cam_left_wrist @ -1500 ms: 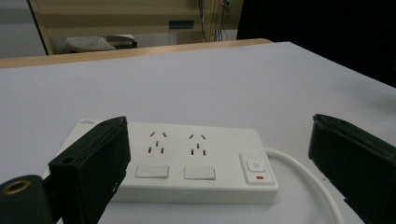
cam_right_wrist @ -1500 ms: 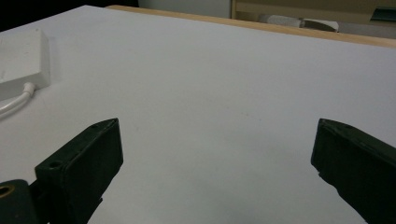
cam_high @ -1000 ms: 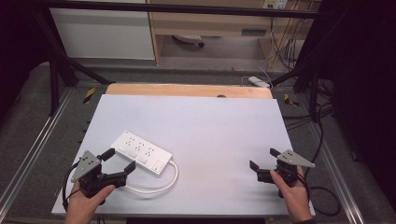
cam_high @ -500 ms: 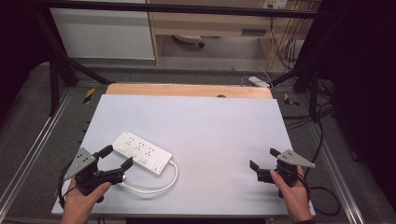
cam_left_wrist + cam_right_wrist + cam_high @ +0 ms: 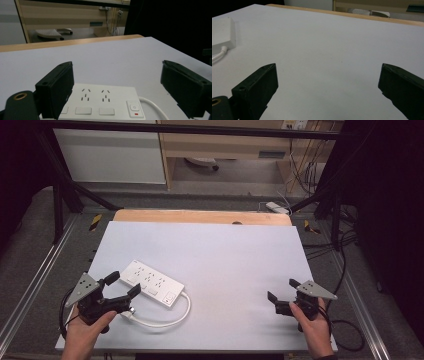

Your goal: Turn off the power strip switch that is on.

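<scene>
A white power strip (image 5: pixel 152 282) lies flat on the white table top (image 5: pixel 225 255) at the front left. Its white cable (image 5: pixel 167 319) loops toward the front edge. My left gripper (image 5: pixel 123 284) is open just left of the strip's near end, with one jaw beside its corner. In the left gripper view the strip (image 5: pixel 100 100) lies low between the wide-apart jaws of that gripper (image 5: pixel 117 67), its switch (image 5: pixel 134 108) at the right. My right gripper (image 5: pixel 283 290) stands open over bare table at the front right, holding nothing. The right gripper view shows that gripper (image 5: pixel 328 67) and the strip's end (image 5: pixel 222 30) far left.
A wooden strip (image 5: pixel 200 216) borders the table's far edge. Metal rails (image 5: pixel 37 285) run along both sides. Beyond the table stand a cabinet (image 5: pixel 110 155) and a shelf with cables (image 5: pixel 300 165). A black cable (image 5: pixel 347 332) trails from the right gripper.
My left gripper has shifted slightly to the left and stays open by the strip's end. The power strip and the right gripper have not moved.
</scene>
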### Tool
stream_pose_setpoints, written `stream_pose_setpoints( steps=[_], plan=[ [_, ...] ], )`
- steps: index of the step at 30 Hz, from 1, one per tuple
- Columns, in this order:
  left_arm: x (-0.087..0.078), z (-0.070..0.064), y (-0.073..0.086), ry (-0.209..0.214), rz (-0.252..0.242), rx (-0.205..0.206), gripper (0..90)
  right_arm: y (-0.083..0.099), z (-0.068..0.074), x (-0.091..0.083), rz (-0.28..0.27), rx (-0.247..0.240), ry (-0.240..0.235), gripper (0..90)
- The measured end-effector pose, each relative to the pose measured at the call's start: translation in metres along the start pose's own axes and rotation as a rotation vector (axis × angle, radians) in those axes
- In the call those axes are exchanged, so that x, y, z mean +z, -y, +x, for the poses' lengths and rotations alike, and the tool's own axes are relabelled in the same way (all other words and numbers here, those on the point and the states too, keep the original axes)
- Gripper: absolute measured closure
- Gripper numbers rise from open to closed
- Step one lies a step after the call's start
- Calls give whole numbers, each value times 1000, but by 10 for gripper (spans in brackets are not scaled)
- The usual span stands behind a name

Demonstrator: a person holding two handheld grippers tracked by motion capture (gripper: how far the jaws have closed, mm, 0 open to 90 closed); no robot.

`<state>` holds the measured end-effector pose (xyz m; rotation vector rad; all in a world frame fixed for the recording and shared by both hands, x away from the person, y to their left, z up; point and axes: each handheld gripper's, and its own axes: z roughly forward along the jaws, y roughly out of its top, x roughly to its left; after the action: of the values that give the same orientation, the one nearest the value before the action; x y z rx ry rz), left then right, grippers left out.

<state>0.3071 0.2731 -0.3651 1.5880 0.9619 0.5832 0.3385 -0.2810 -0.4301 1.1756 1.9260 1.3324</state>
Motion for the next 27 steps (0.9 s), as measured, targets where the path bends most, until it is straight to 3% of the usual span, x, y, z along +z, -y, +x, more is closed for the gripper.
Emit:
stream_pose_setpoints(
  steps=[6, 12, 27],
  plan=[
    [2, -2, -8, 24, -7, 11, 148, 0, 0, 0, 3, 2, -2, 30],
    [4, -1, -16, 12, -14, 25, 180, 0, 1, 1, 8, 0, -3, 30],
    [13, 8, -13, -22, -17, 15, 405, 0, 1, 2, 13, 0, -10, 29]
  ],
)
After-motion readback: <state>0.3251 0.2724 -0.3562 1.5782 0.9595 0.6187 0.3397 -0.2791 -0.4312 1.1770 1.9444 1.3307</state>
